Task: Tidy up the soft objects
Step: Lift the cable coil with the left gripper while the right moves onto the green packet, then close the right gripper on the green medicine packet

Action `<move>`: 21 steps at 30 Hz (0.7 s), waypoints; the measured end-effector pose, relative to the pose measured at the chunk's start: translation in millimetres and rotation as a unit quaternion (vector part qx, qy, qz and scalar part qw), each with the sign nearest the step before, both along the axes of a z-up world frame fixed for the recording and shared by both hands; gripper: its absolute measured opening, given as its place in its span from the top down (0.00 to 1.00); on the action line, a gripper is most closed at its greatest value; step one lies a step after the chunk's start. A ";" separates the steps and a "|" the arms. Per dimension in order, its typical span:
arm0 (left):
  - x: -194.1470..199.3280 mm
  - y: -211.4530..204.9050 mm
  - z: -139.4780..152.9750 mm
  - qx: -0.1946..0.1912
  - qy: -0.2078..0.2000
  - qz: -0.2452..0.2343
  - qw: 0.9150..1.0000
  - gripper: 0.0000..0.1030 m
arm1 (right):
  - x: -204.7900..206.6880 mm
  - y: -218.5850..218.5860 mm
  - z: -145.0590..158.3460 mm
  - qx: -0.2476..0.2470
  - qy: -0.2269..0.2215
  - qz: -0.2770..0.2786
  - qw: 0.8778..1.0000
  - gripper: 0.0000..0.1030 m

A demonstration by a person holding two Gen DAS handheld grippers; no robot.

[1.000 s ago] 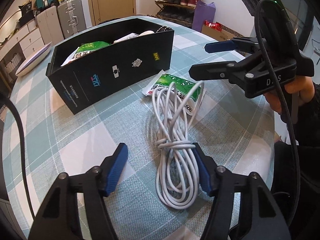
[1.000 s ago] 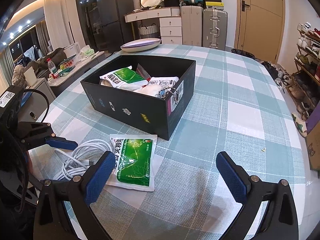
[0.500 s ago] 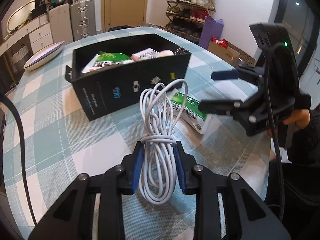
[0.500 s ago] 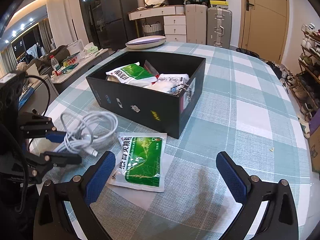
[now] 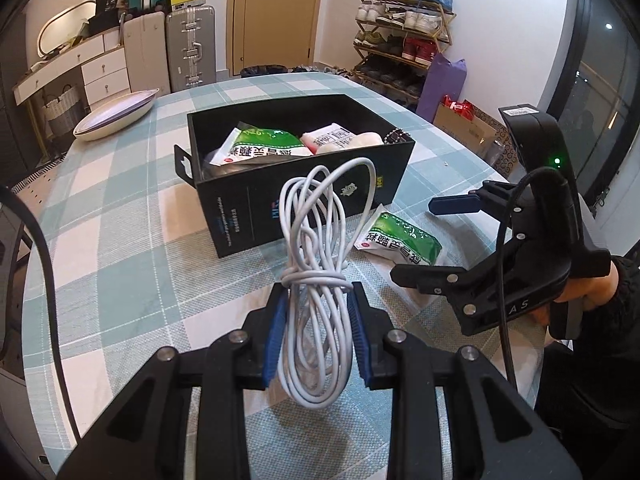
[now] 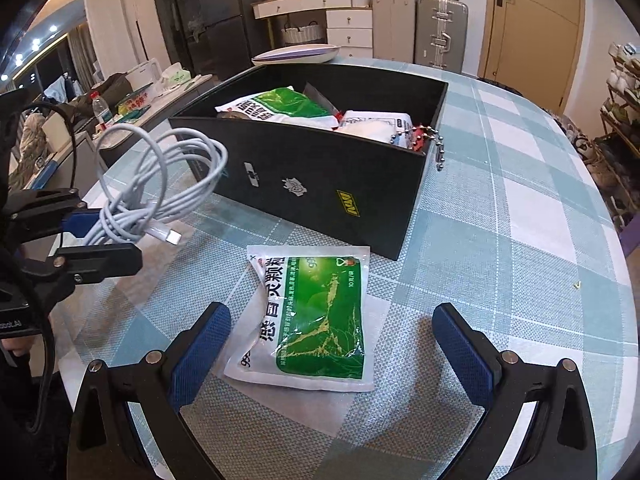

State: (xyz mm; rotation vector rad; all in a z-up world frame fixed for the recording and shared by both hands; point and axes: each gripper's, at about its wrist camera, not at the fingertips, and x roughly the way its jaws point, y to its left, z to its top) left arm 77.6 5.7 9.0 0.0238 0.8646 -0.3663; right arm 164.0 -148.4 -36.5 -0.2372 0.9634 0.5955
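Note:
My left gripper (image 5: 318,308) is shut on a coiled white cable (image 5: 320,240) and holds it above the table, in front of the black box (image 5: 316,204). From the right wrist view the cable (image 6: 160,184) hangs at the left, close to the box (image 6: 320,184). The box holds green and white packets (image 6: 280,108) and a bead chain. A green and white packet (image 6: 312,316) lies flat on the table, just ahead of my open, empty right gripper (image 6: 332,336). The right gripper also shows in the left wrist view (image 5: 432,240).
The round table has a teal and white checked cloth (image 6: 520,240). A white oval dish (image 5: 116,120) sits at the far edge. Suitcases, drawers and a shoe rack stand beyond the table.
My left gripper closed on the cable, lifted it off the table and carried it toward the box. My right gripper moved closer to the packet on the table.

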 end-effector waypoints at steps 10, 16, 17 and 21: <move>0.6 7.4 5.6 -0.002 -0.009 0.010 1.000 0.72 | 4.4 -4.7 -2.8 -0.005 -0.002 -0.008 1.000 0.03; -1.4 10.4 6.8 -0.006 -0.010 0.014 1.000 0.72 | 2.1 -4.2 0.6 -0.002 -0.013 0.003 1.000 0.21; -1.7 10.6 6.9 -0.006 -0.011 0.013 1.000 0.72 | 0.5 -3.7 1.2 0.000 -0.015 0.007 1.000 0.23; -2.8 10.7 8.9 -0.007 -0.013 0.014 1.000 0.72 | -6.6 -3.2 5.0 0.011 -0.013 0.022 1.000 0.48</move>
